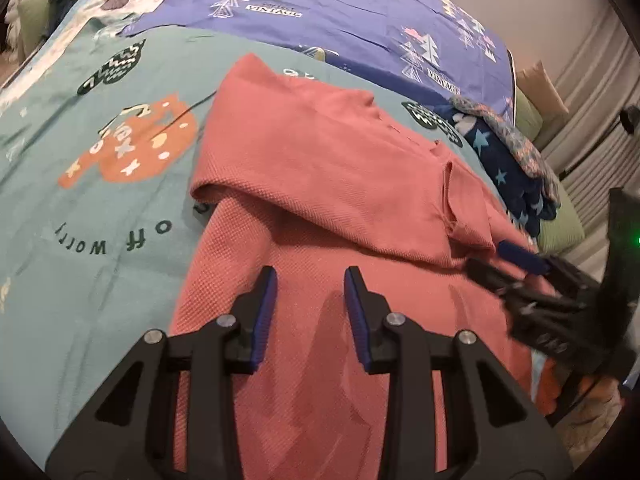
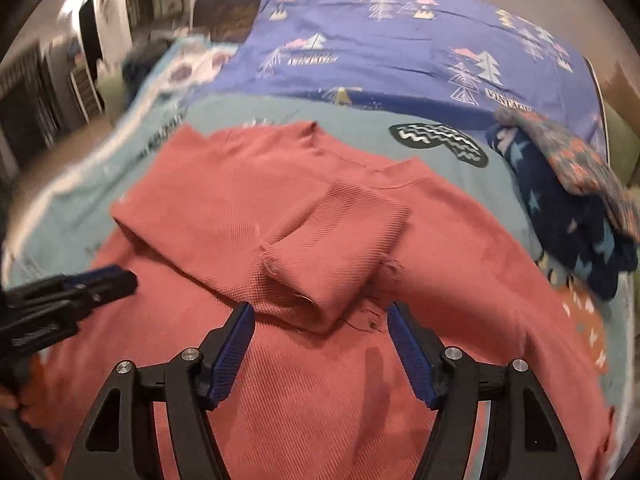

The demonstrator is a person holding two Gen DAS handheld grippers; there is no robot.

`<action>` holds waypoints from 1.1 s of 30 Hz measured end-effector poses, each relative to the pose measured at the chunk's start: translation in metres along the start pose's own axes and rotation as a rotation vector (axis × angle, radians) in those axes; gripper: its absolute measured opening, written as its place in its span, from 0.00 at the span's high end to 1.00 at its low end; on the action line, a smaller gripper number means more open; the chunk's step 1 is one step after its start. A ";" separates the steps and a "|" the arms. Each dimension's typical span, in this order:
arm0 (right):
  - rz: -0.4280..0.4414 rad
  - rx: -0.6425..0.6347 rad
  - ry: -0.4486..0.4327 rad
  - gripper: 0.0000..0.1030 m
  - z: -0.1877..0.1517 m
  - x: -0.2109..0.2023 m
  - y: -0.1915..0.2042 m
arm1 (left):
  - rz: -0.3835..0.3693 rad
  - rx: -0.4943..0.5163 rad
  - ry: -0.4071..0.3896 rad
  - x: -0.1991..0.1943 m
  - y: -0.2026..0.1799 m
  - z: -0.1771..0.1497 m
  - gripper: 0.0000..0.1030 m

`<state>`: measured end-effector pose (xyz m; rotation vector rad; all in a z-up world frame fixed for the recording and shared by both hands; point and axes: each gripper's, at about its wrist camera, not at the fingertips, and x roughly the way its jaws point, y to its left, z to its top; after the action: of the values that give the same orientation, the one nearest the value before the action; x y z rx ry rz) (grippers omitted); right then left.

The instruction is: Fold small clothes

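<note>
Teal printed bedsheet (image 1: 100, 208) lies beside purple tree-patterned sheet (image 1: 360, 28).

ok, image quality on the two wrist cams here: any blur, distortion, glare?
Left wrist view: fisheye bend with dark corners; pink garment and left gripper sharp, right gripper smeared at the right edge; a small green light glows far right. Right wrist view: motion blur toward the edges, strongest on the room at left and the star-print cloth; bright lamp glare top left; right gripper crisp.
</note>
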<state>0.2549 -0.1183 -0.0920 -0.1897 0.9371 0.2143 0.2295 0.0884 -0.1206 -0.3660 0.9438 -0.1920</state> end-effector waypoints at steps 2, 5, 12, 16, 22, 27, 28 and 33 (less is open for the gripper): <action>-0.010 0.027 0.033 0.32 0.005 0.014 -0.002 | -0.012 -0.060 -0.013 0.004 0.004 0.005 0.64; -0.059 0.154 0.039 0.64 0.011 0.024 -0.023 | -0.057 -0.179 -0.028 0.010 0.015 0.016 0.64; 0.209 0.590 -0.140 0.94 -0.022 -0.021 -0.130 | -0.119 -0.302 -0.089 0.015 0.039 0.034 0.64; 0.304 0.599 -0.143 0.94 -0.036 -0.030 -0.151 | -0.144 -0.357 -0.142 0.011 0.043 0.040 0.64; 0.320 0.585 -0.140 0.94 -0.044 -0.027 -0.146 | -0.138 -0.370 -0.266 -0.016 0.047 0.057 0.64; 0.387 0.539 -0.276 0.94 -0.029 -0.059 -0.142 | -0.118 -0.306 -0.339 -0.039 0.043 0.068 0.64; 0.375 0.510 -0.294 0.94 -0.025 -0.063 -0.138 | -0.081 -0.261 -0.354 -0.040 0.040 0.065 0.64; 0.287 0.464 -0.137 0.93 -0.033 -0.026 -0.121 | 0.039 -0.185 -0.173 0.004 0.051 0.041 0.64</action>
<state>0.2468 -0.2457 -0.0816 0.3857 0.8517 0.2637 0.2654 0.1437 -0.1213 -0.5262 0.7995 -0.0361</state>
